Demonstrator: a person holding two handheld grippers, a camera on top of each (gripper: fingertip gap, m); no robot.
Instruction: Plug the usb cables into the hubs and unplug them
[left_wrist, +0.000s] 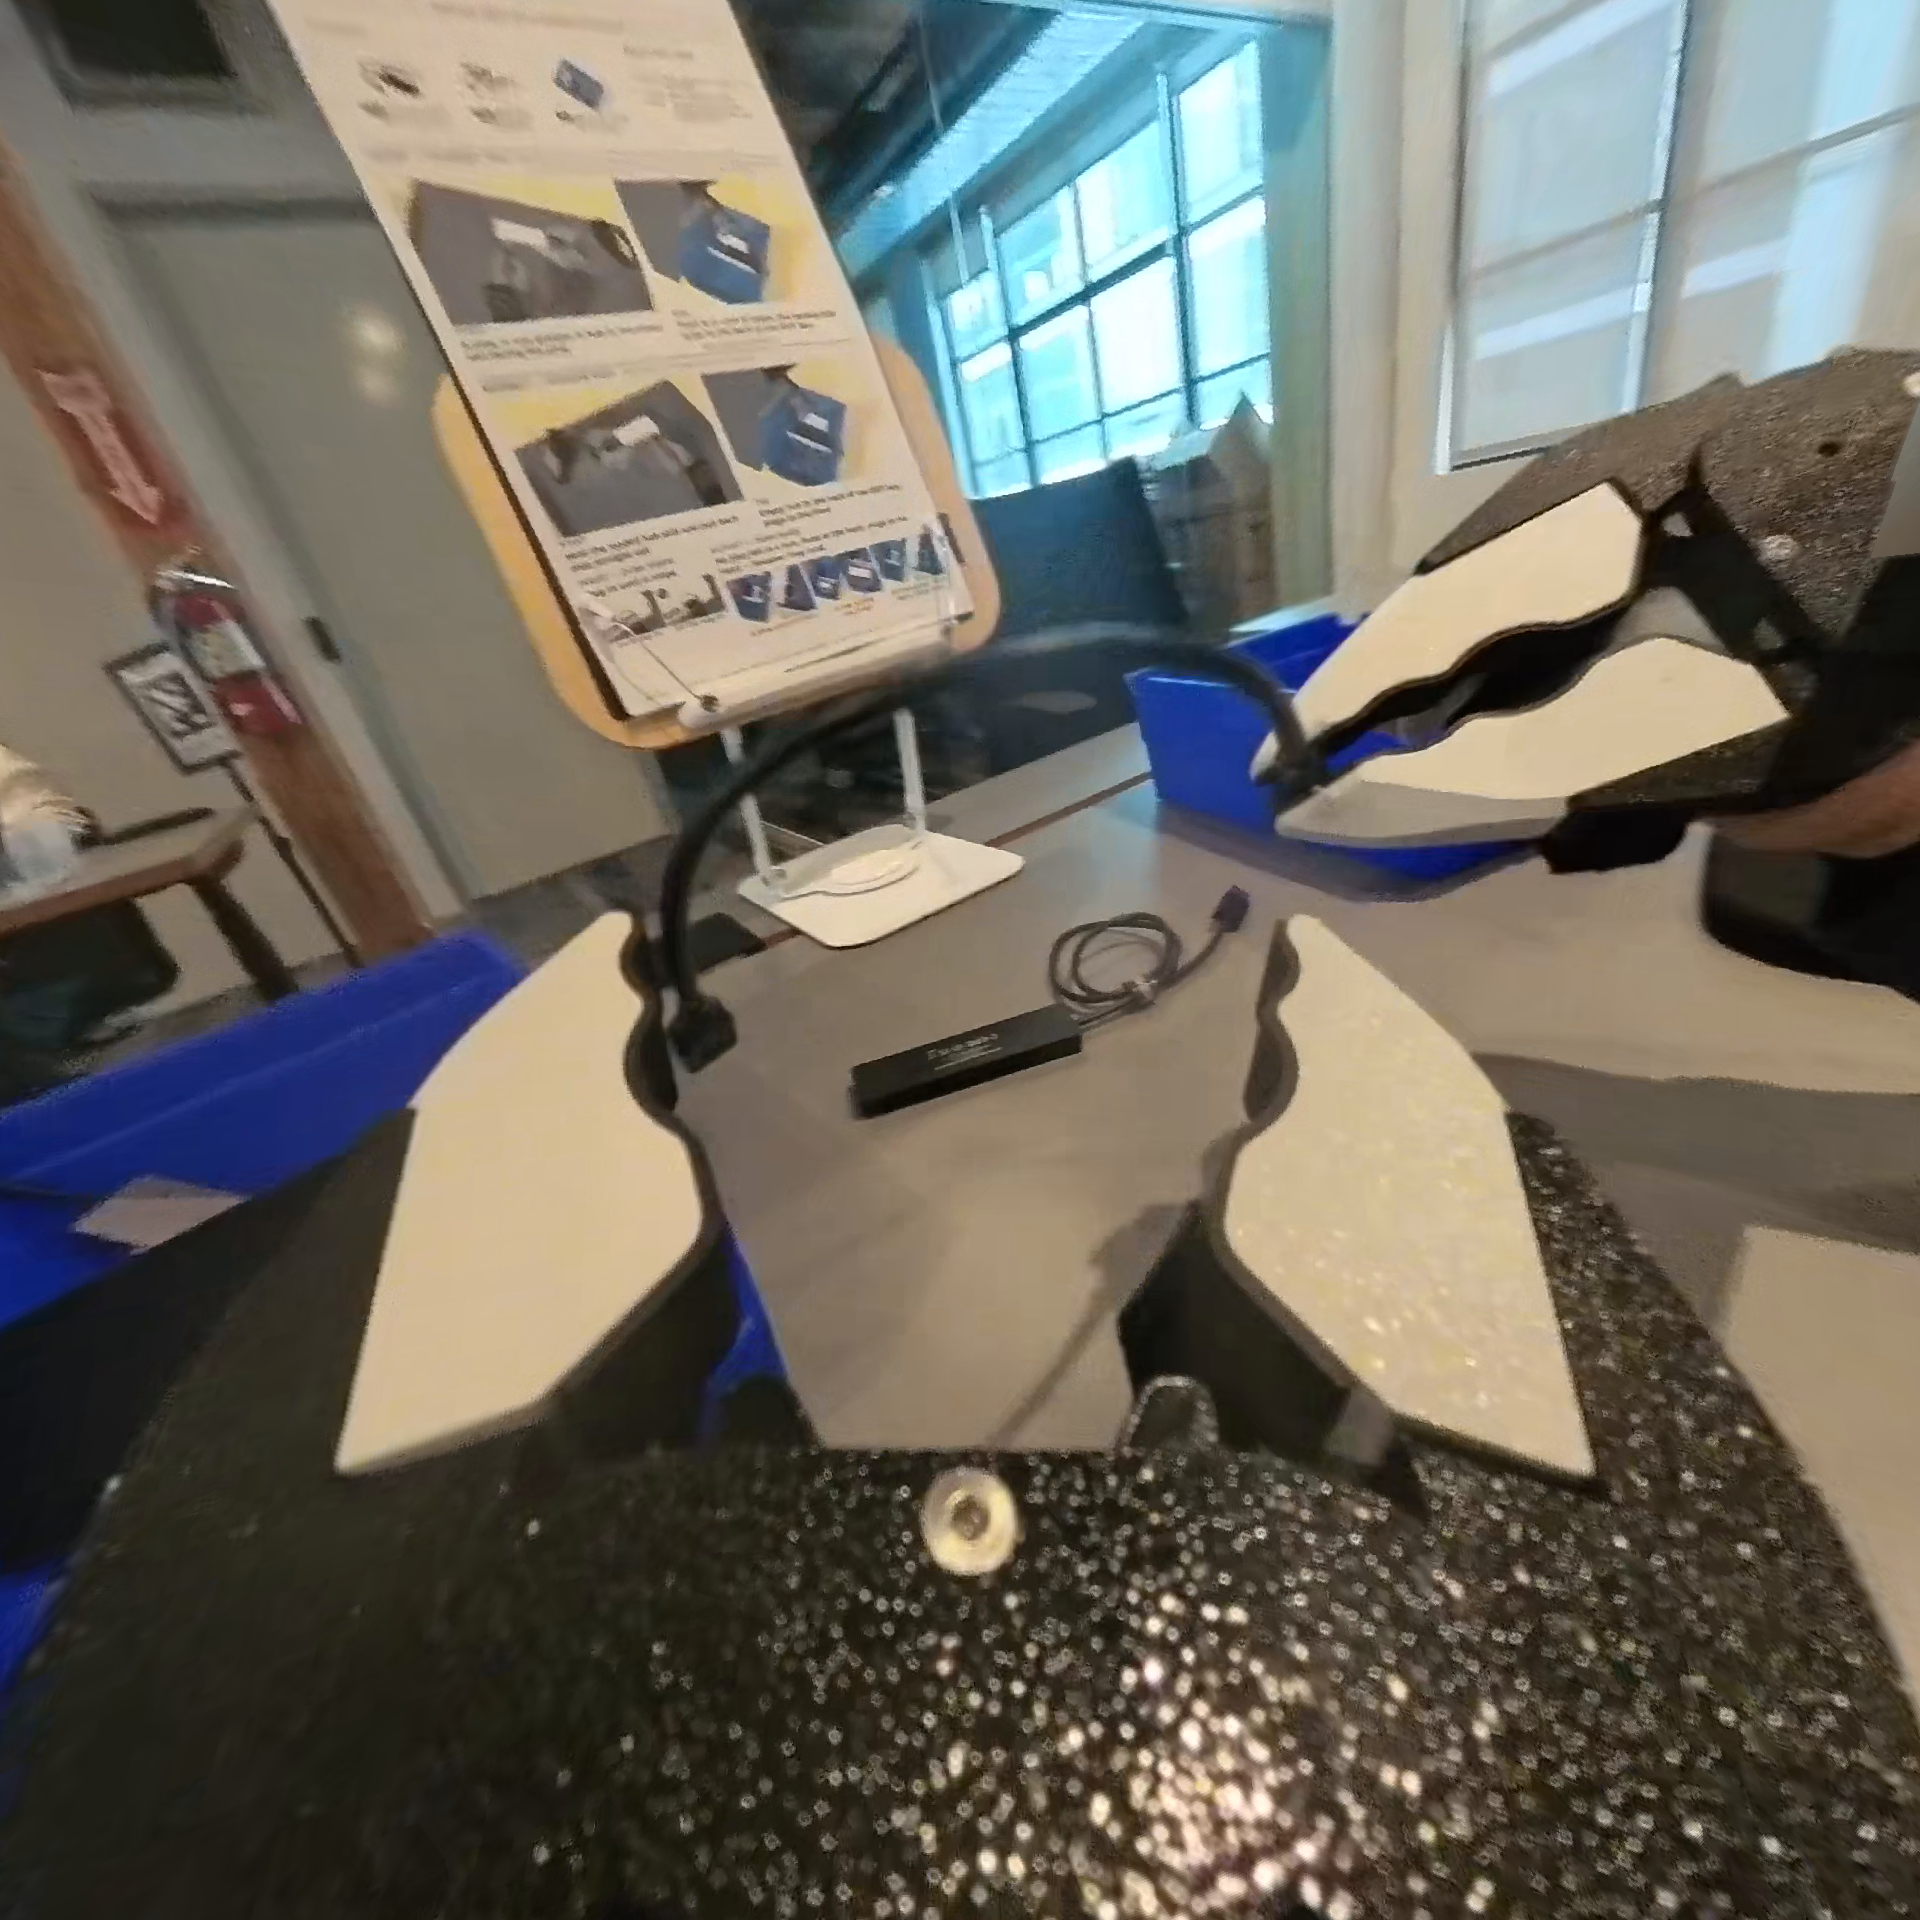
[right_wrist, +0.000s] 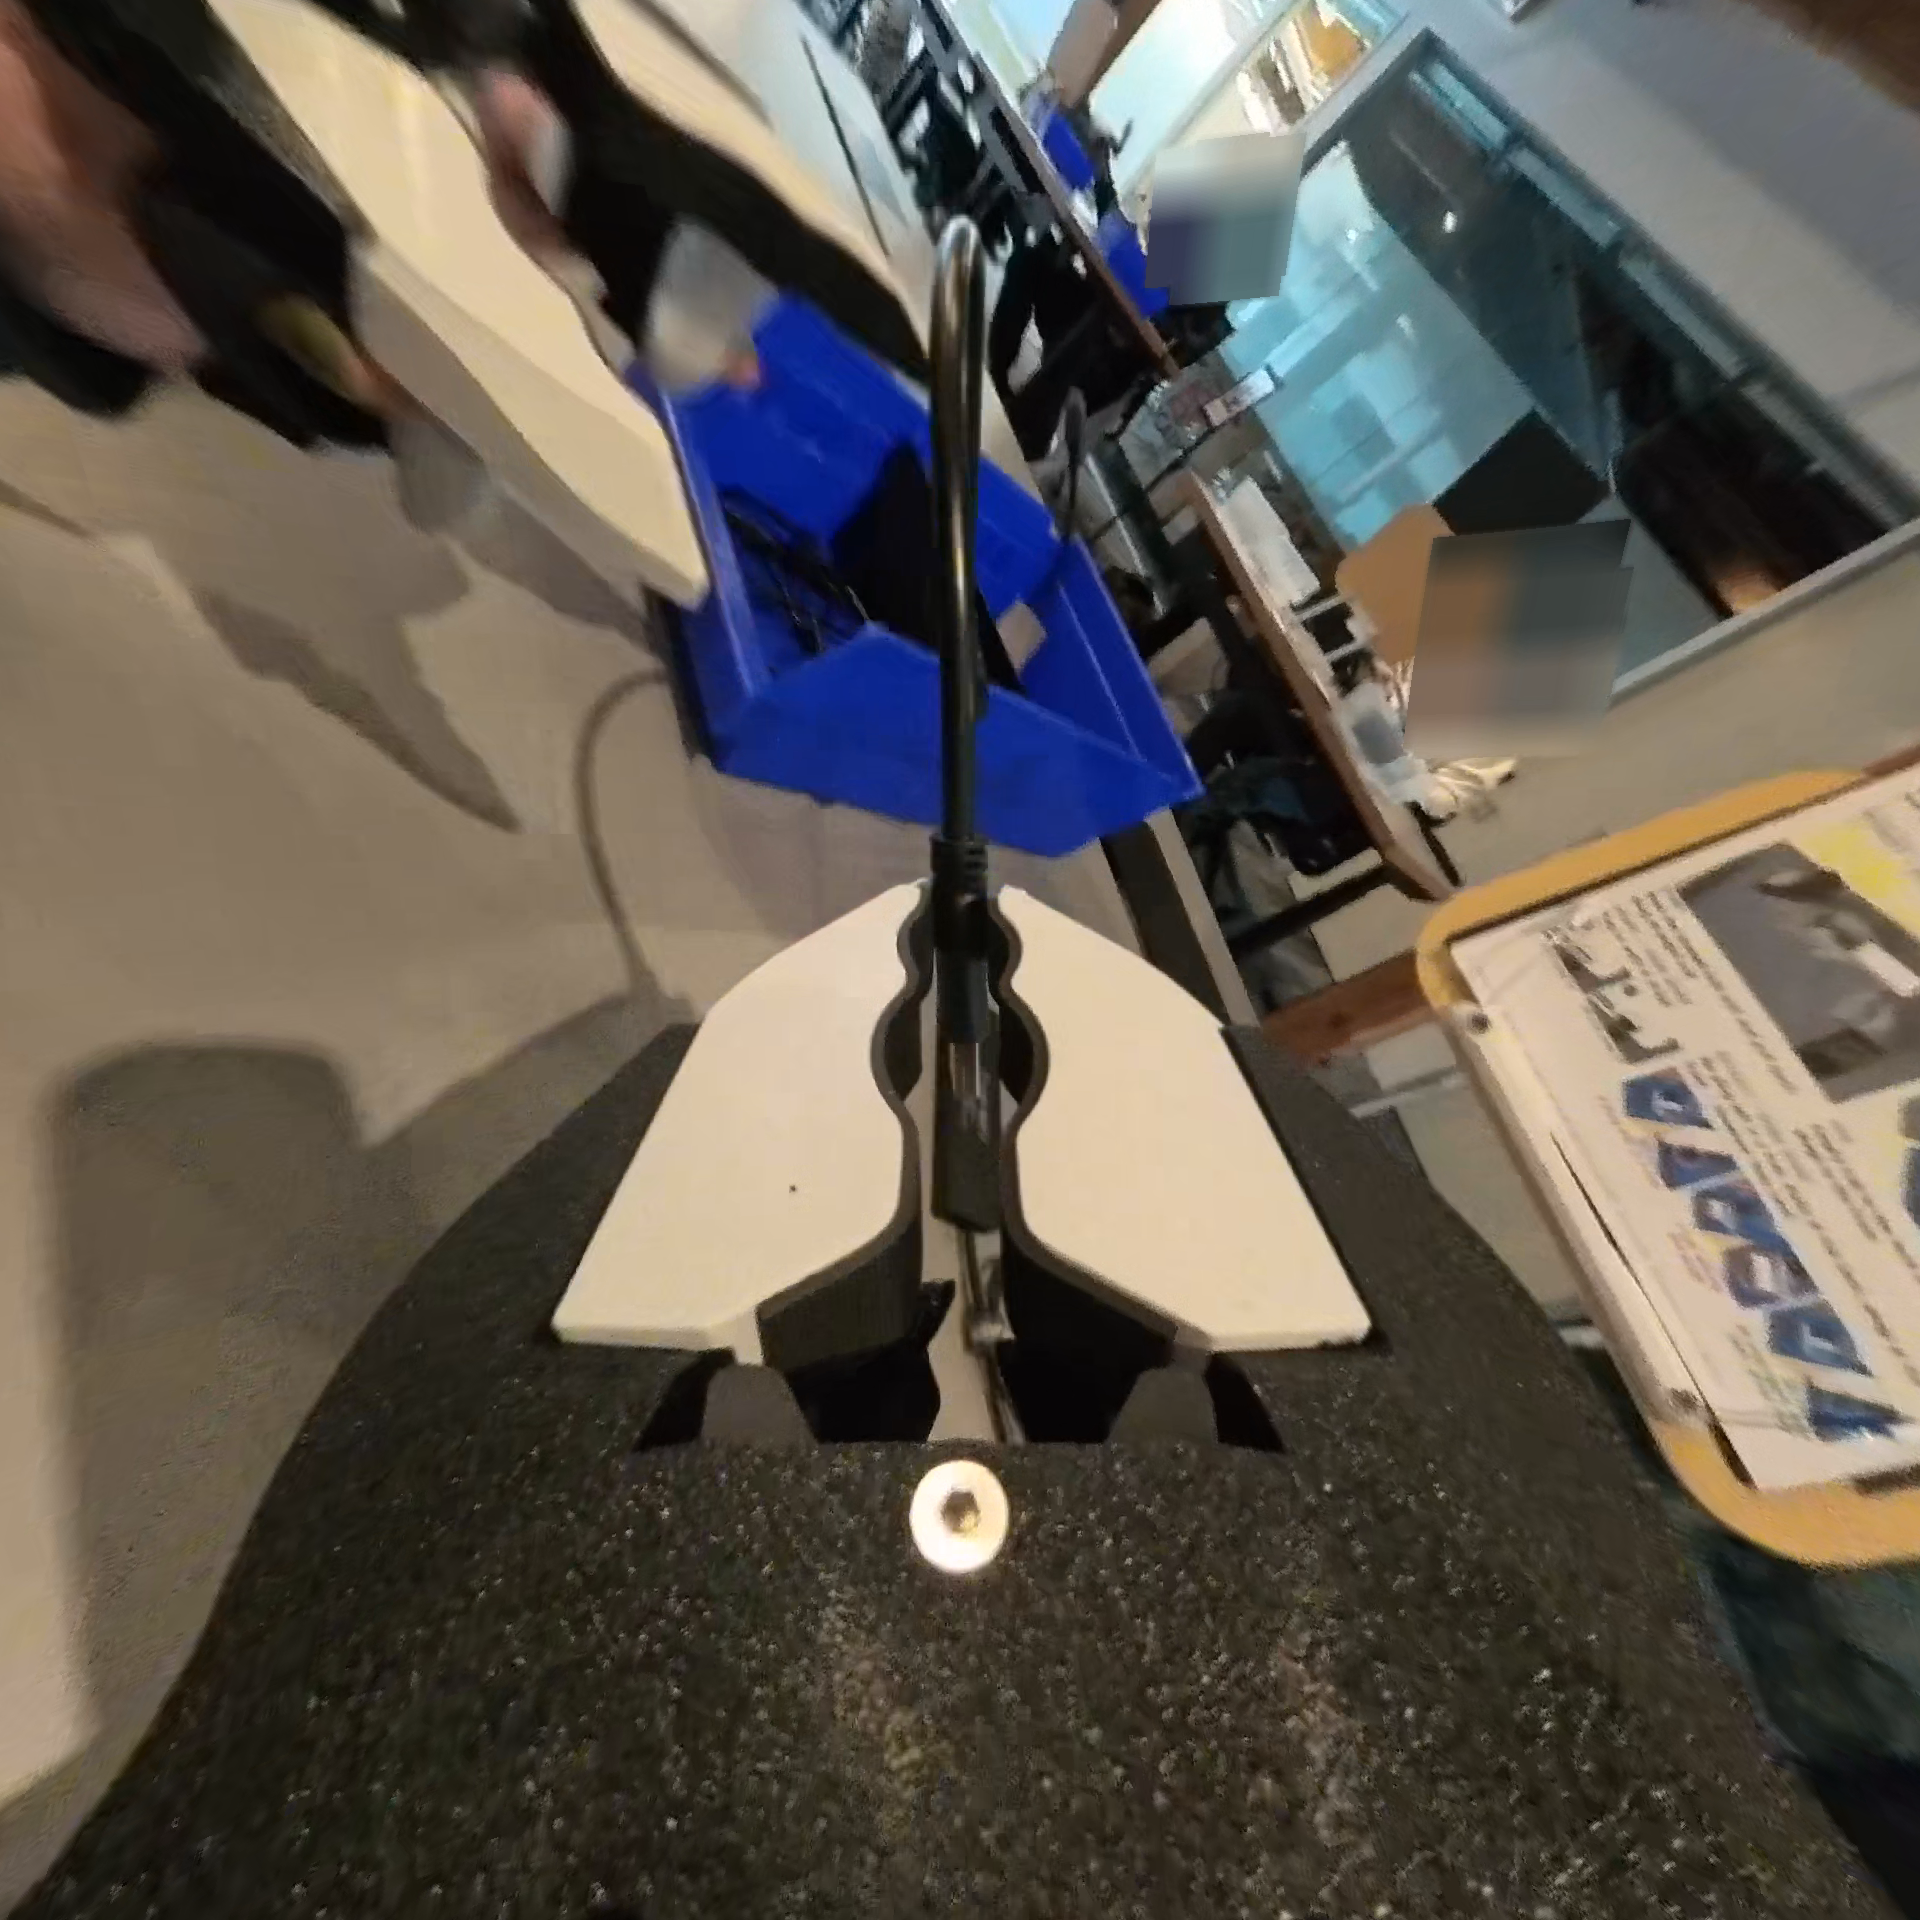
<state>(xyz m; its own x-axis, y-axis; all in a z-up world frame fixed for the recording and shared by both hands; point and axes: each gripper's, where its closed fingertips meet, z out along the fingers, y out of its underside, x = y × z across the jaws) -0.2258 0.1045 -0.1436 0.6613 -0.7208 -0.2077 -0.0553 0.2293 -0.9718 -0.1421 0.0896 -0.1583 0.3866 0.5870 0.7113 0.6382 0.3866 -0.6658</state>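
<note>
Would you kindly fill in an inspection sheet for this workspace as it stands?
Surface: grey table, mostly bare.
Job's things: black USB hub lying flat, its own lead coiled behind it.
Clutter: blue bins at the table edges; the left one holds dark items.
Grippers: left gripper open, holding nothing; right gripper shut on a plug.
Cables: short black cable arching from the right gripper, free plug hanging above the table.
Surroundings: instruction board on a stand, windows, fire extinguisher.
</note>
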